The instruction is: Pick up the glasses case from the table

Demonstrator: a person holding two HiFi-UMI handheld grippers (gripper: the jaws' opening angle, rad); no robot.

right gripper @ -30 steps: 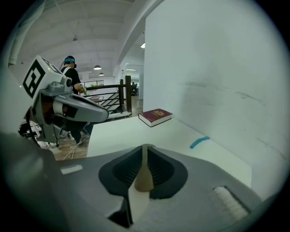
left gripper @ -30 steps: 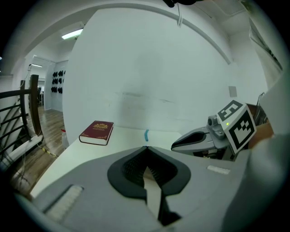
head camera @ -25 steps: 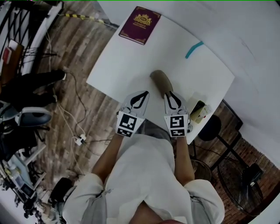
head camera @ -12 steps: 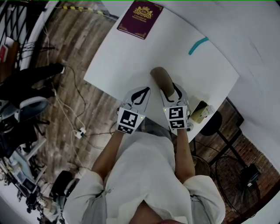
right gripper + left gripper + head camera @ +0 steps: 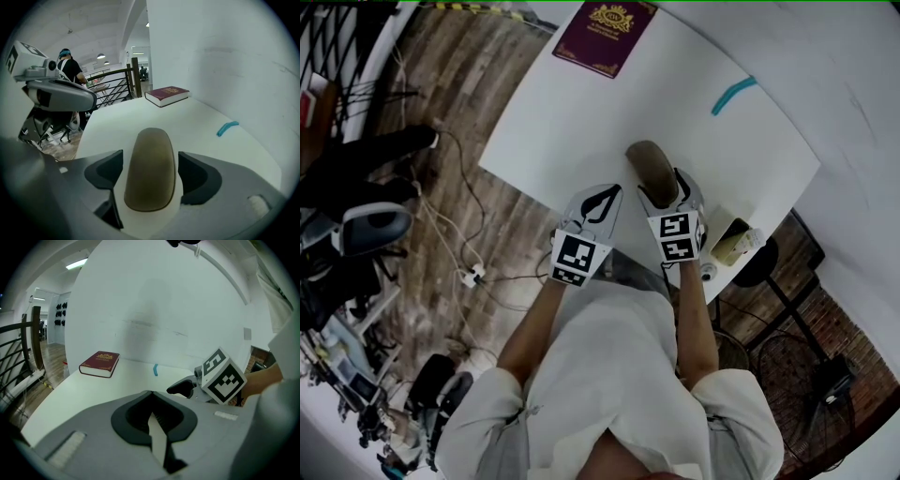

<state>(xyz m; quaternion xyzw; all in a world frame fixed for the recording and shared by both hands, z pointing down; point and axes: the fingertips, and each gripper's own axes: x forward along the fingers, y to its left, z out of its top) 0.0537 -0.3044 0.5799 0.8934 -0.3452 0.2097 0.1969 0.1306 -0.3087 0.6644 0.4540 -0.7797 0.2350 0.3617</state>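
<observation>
While straddling the olive-brown glasses case (image 5: pixel 151 154) on the white table (image 5: pixel 201 117), grips nothing as yet with the right gripper (image 5: pixel 151 176): jaws just spread wide, one pad to each side of the domed shell, a sliver of table showing between pad and case on both flanks. Case lying flat, long axis running away from the person, not far from the table's near edge, well apart from the maroon book (image 5: pixel 167 95) at the far end and the teal strip (image 5: pixel 227 128) off to the right. Left gripper (image 5: pixel 152 420) beside the right one, jaws together, empty.

Likely trouble from here:
- Closing too high on a rounded, smooth-looking shell, and so squeezing it out from under the pads, forward across the table. Probably best to seat the pads at the widest part first.
- Pinching only the near end, with the far end drooping or swinging on the lift.
- Closing off-centre, shoving it sideways before the grip sets.
- Dragging back rather than lifting, with a risk of tipping it off the near edge
</observation>
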